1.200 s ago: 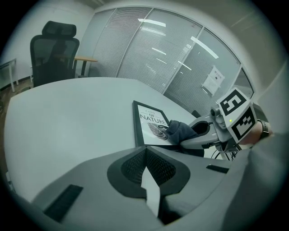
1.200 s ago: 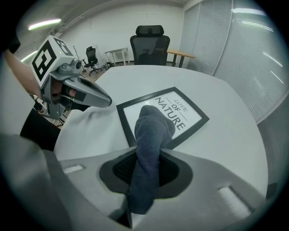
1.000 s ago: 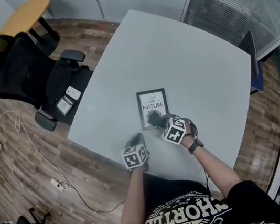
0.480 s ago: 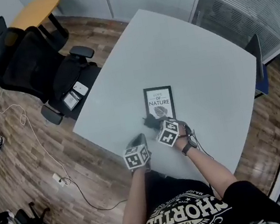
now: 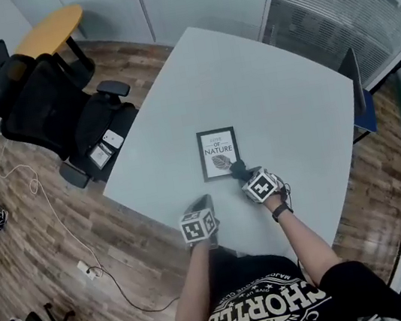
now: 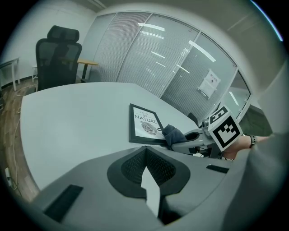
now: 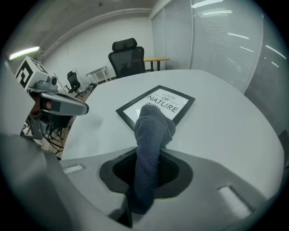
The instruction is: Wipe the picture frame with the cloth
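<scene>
As I look down, my right gripper (image 5: 244, 174) clamps a dark grey cloth (image 5: 237, 168) at the near right corner of the black rectangular picture frame (image 5: 219, 153), which lies lengthwise away from me on the pale grey surface (image 5: 272, 90). Left gripper view: my left gripper (image 6: 145, 158) is pinched closed on nothing, farther from the frame. Right gripper view: the cloth droops ahead over the frame, and nothing blocks it.

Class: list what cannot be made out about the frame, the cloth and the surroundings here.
- Near corner of the picture frame: right gripper view, covered by the cloth.
- Whether the cloth touches the picture frame: the cloth's own bulk hides the contact.
- The items on the office chair seat: head view, too small to identify.
</scene>
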The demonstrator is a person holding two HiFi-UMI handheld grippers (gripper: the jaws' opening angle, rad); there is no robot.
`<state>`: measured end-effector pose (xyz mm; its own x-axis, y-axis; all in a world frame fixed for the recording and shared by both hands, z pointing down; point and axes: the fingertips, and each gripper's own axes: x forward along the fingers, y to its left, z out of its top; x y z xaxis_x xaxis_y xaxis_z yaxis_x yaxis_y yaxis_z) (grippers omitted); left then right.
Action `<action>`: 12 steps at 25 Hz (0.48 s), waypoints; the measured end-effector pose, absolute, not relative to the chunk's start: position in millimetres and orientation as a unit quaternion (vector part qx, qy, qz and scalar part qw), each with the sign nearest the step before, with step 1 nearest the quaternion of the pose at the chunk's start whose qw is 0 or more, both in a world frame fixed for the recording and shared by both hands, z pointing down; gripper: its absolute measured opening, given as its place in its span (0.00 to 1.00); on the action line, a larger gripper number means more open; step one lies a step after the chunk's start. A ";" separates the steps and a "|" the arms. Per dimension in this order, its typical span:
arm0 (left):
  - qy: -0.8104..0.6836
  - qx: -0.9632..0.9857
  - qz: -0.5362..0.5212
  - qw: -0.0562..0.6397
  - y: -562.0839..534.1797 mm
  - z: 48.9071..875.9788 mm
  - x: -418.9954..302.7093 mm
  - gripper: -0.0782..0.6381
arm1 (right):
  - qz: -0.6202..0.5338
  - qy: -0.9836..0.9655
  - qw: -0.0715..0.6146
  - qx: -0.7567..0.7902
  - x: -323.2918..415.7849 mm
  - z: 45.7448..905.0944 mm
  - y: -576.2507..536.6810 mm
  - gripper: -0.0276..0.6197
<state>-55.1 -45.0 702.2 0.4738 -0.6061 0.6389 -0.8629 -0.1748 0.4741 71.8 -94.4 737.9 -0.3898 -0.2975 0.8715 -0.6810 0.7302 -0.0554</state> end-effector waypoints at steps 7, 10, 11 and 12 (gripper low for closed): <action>-0.488 0.783 0.130 0.364 -54.1 644.2 -42.2 0.12 | 0.188 -0.849 0.331 0.367 65.1 662.1 -91.8 0.16; -0.496 0.803 0.119 0.308 -59.9 596.7 -34.2 0.12 | 0.136 -0.870 0.273 0.387 67.6 604.9 -88.5 0.16; -0.500 0.809 0.117 0.287 -61.7 580.4 -31.0 0.12 | 0.119 -0.876 0.254 0.393 69.7 584.4 -87.0 0.16; -0.503 0.814 0.112 0.267 -63.4 563.9 -28.2 0.12 | 0.105 -0.879 0.234 0.401 72.2 564.0 -85.6 0.16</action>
